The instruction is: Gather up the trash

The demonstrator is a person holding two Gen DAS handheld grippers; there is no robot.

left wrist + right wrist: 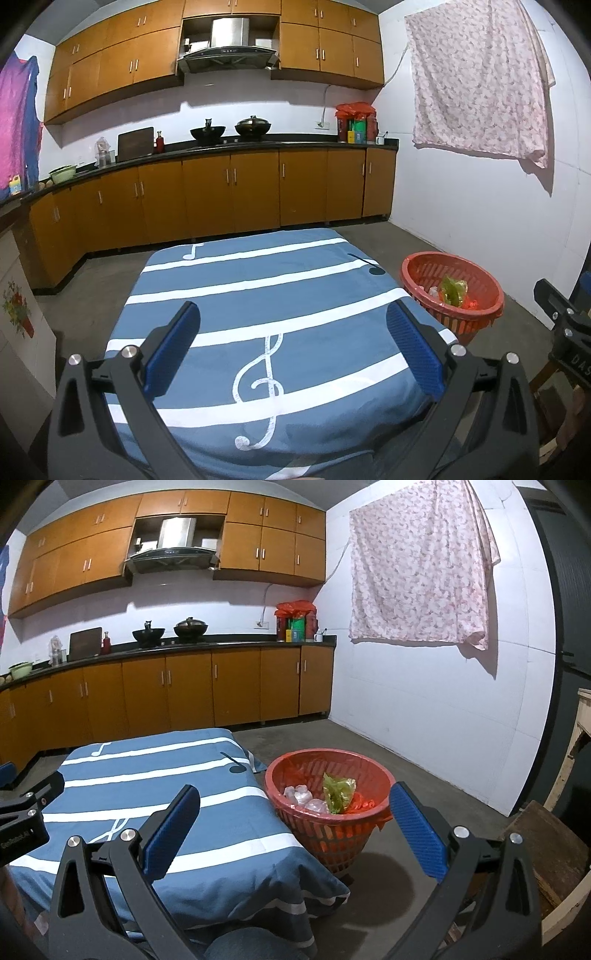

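Nearest, we hold the left claw (293,347) and the right claw (294,829) released, gripping nothing. Beyond them the striped cloth (258,295) shows no litter. Farther right, the red basket (369,771) on the floor holds the trash (338,792): a green wrapper and clear crumpled plastic. We judge collection finished; next, merely withdraw.

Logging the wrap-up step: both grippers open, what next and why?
Probably nothing left to grab: hold both back. The left gripper and right gripper hang open and empty, the blue cloth shows no trash, and wrappers already sit inside the red basket.
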